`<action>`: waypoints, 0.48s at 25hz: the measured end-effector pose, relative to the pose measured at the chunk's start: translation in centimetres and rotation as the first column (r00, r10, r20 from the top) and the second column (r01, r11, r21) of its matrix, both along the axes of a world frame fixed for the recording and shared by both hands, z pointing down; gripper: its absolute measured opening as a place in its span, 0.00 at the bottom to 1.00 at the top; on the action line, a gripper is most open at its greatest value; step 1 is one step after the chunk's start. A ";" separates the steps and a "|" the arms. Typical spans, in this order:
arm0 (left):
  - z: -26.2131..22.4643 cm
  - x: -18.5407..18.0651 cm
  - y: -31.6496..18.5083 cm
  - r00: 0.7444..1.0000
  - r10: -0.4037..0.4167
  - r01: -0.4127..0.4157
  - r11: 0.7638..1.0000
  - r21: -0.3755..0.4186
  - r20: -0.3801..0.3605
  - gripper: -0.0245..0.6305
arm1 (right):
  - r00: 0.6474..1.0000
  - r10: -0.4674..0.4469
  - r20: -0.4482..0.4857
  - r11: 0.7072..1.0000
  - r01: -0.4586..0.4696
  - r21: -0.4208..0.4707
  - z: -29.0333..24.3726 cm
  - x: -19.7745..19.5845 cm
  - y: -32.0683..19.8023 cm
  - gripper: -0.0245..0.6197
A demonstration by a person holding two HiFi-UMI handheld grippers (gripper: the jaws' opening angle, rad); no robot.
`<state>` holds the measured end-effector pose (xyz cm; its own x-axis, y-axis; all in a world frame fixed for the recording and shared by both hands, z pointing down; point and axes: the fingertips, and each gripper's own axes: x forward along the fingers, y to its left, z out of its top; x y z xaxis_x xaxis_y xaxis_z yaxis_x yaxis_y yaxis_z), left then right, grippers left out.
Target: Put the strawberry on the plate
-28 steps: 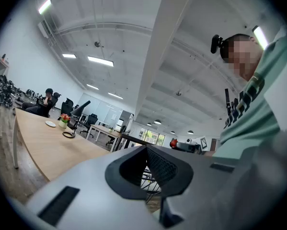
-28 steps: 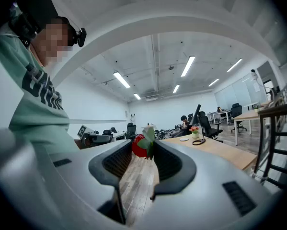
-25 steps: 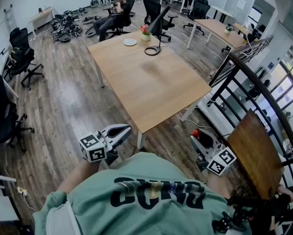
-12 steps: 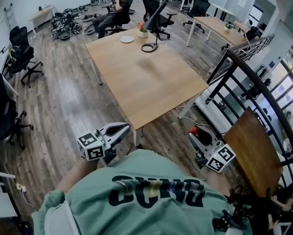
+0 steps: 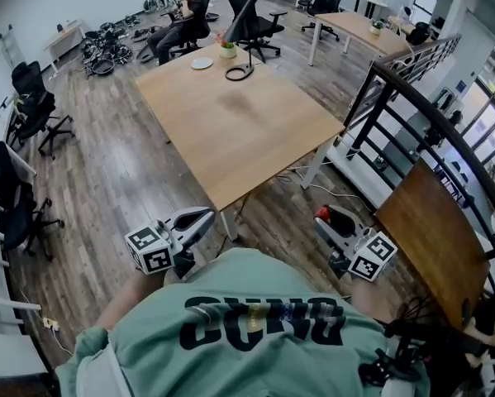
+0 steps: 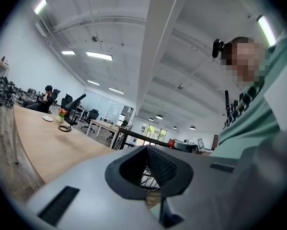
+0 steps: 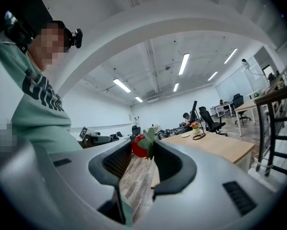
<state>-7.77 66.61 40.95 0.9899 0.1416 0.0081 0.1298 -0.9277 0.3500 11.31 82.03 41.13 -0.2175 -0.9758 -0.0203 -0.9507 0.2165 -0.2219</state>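
Head view is showing a person standing off the near corner of a big wooden table [image 5: 230, 122], holding a gripper in each hand. The right gripper [image 5: 326, 220] is pinching the strawberry [image 7: 138, 147] between the very tips of its jaws. The jaws are sitting partly apart because the red berry is filling the gap. Its green leaves are poking out in front. I think holding it only at the tips is keeping the soft berry from getting squashed.

The berry is hanging in the air over the floor, well apart from the table. The plate [image 5: 202, 63] is sitting way over at the far end of the table, just beside a little flower pot [image 5: 227, 50]. So the berry is not near the plate yet, and I think the person is needing to walk closer and reach over.

The left gripper [image 5: 204, 218] is resting low by the person's side. Its jaws are touching at the tips and holding nothing. It is probably just waiting, since one gripper is enough for one small berry.
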 end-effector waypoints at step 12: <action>1.6 0.8 5.2 0.991 0.008 -0.009 1.000 0.010 0.134 0.04 | 0.991 -0.047 0.129 0.999 0.043 0.032 4.6 0.4 4.0 0.27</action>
<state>-6.96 71.84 42.55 0.9785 0.1490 0.1426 0.0900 -0.9307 0.3545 11.74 85.98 45.77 -0.2547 -0.9637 -0.0794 -0.9036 0.2665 -0.3355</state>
